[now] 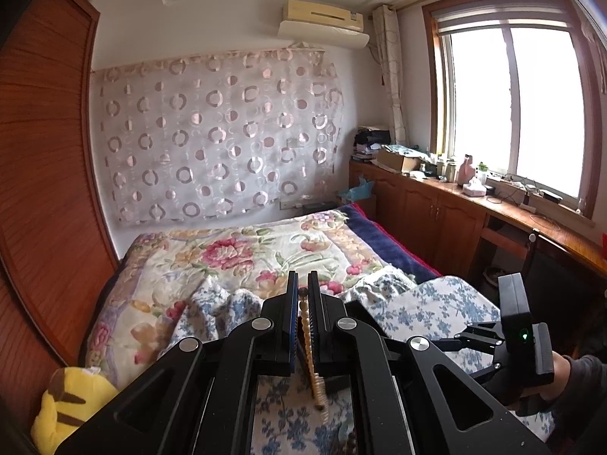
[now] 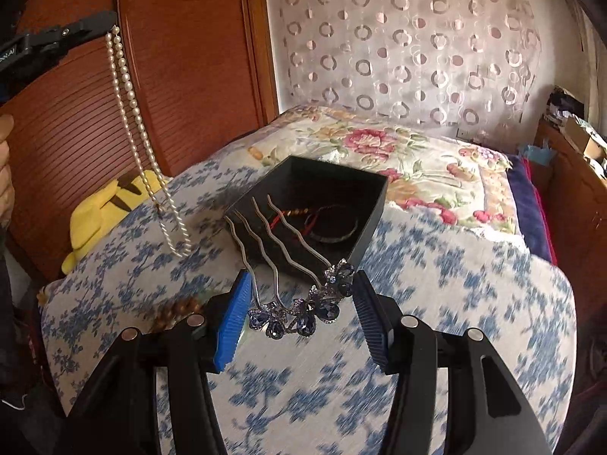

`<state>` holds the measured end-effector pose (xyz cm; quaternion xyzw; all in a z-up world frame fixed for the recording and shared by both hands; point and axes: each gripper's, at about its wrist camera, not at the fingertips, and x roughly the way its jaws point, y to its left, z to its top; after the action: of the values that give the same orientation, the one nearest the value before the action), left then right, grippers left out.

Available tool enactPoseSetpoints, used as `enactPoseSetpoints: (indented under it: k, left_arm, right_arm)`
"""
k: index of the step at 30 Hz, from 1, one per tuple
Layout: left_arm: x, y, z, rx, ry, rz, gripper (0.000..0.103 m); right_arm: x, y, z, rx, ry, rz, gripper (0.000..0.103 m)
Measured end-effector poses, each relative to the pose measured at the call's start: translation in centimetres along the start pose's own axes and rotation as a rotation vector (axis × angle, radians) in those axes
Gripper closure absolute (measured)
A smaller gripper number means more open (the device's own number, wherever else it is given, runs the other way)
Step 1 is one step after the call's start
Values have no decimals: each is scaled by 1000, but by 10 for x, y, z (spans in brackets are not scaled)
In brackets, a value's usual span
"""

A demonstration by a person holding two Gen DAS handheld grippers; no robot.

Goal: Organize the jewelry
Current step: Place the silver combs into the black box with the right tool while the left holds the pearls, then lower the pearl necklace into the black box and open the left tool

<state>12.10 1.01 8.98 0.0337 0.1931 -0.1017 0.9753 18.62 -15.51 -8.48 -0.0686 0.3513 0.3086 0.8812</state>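
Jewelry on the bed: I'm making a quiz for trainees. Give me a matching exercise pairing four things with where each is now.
1. pearl necklace
2. hair comb
3. red cord bracelet
4. yellow plush toy

a. inside the black box
b. hanging from the left hand-held gripper
c. between the pads of the right hand-held gripper
d. by the wooden wardrobe, behind the floral cushion

Pairs: 1-b, 2-c, 3-a, 4-d

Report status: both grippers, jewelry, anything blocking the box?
Left gripper shut on pearl necklace. Right gripper holds hair comb. Black box open, unobstructed.
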Motion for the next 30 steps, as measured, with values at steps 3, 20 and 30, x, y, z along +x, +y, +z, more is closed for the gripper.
enactPoseSetpoints:
  k: [3, 20, 30]
  left_arm:
    - [11, -1, 12, 4, -6, -9, 99]
    - [69, 1, 41, 4, 21, -20, 99]
    - [95, 0, 41, 14, 42, -31, 99]
  right_arm:
    - [7, -8, 14, -6, 0, -7, 46]
    - [75, -18, 53, -79, 77, 9, 45]
    - [84, -15, 47, -80, 89, 22, 41]
